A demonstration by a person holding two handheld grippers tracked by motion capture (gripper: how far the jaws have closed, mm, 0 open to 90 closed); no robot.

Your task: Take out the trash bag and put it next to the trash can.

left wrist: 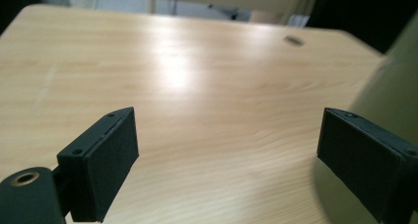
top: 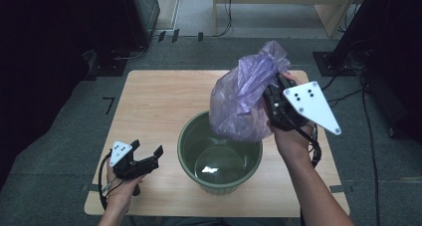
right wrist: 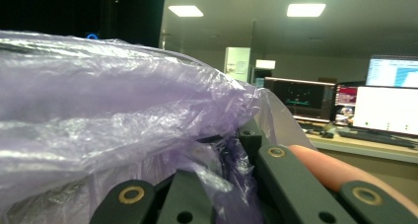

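A crumpled purple plastic bag (top: 244, 94) hangs over the far rim of a round green bin (top: 220, 154) at the table's middle. My right gripper (top: 271, 99) is shut on the bag's right side, held up above the table. In the right gripper view the purple bag (right wrist: 113, 110) bulges over the closed jaws, and a fingertip of the person (right wrist: 335, 172) lies beside them. My left gripper (top: 149, 156) rests low at the table's front left, open, with nothing between its fingers (left wrist: 101, 160). The green bin's wall (left wrist: 389, 95) shows just to its right.
The light wooden table (top: 159, 96) has bare surface at its left and back. Dark stands and cables sit on the grey floor around it. Monitors (right wrist: 389, 103) and a desk show in the right gripper view.
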